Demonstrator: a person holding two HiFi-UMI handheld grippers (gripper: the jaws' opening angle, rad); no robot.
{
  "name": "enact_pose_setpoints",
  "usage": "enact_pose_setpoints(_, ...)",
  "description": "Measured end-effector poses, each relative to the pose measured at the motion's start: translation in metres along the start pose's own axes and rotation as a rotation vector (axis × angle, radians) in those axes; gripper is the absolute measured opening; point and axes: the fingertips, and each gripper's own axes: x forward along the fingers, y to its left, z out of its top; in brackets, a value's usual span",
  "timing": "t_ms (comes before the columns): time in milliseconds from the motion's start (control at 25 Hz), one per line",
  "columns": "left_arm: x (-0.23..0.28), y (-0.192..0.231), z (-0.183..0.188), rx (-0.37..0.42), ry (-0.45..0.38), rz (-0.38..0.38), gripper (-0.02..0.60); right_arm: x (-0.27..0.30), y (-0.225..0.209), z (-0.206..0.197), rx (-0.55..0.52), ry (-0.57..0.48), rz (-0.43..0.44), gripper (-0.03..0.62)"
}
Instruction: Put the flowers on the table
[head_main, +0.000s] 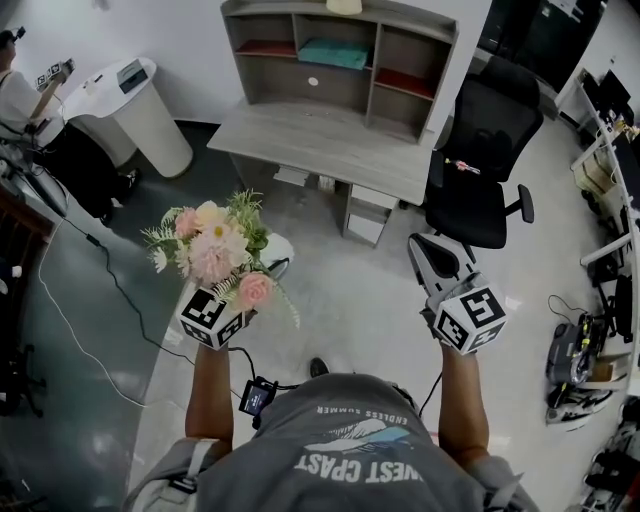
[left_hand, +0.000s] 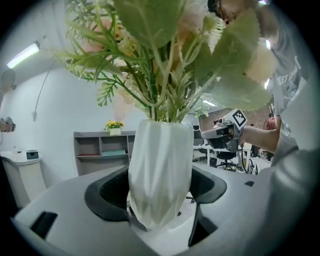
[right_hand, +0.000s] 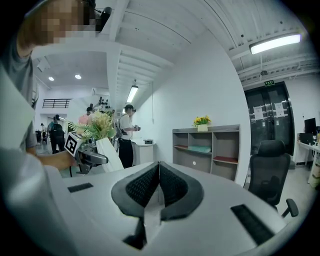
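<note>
A bunch of pink and cream flowers (head_main: 218, 247) stands in a white faceted vase (left_hand: 161, 170). My left gripper (head_main: 250, 290) is shut on the vase and holds it in the air above the floor. The jaws press on the vase's lower half from both sides. My right gripper (head_main: 432, 262) is shut with nothing between its jaws, held up to the right of the flowers. The grey table (head_main: 325, 145) with a shelf unit on it stands ahead by the wall, well beyond both grippers. The right gripper view shows the flowers (right_hand: 97, 126) at its left.
A black office chair (head_main: 482, 165) stands to the right of the table. A white rounded counter (head_main: 135, 110) is at the far left, with a person (head_main: 20, 90) by it. Cables (head_main: 100, 290) trail over the floor at left. Equipment (head_main: 585, 360) lines the right wall.
</note>
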Motion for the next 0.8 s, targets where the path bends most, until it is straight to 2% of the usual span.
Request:
enact_pose_setpoints(200,-0.001,0.018,-0.004,-0.007,-0.011,-0.024,0.365,0.017,0.009,0.004,-0.008,0.008,-0.018,0.026)
enact_pose_setpoints(520,0.003,0.039,-0.011,-0.032,-0.028,-0.019,0.365,0.042,0.008,0.004,-0.027,0.038,-0.015,0.026)
enact_pose_setpoints(800,0.014,0.057,-0.026,-0.050,0.004,0.038,0.365,0.085,-0.006,-0.008,-0.013,0.053,0.061,0.026)
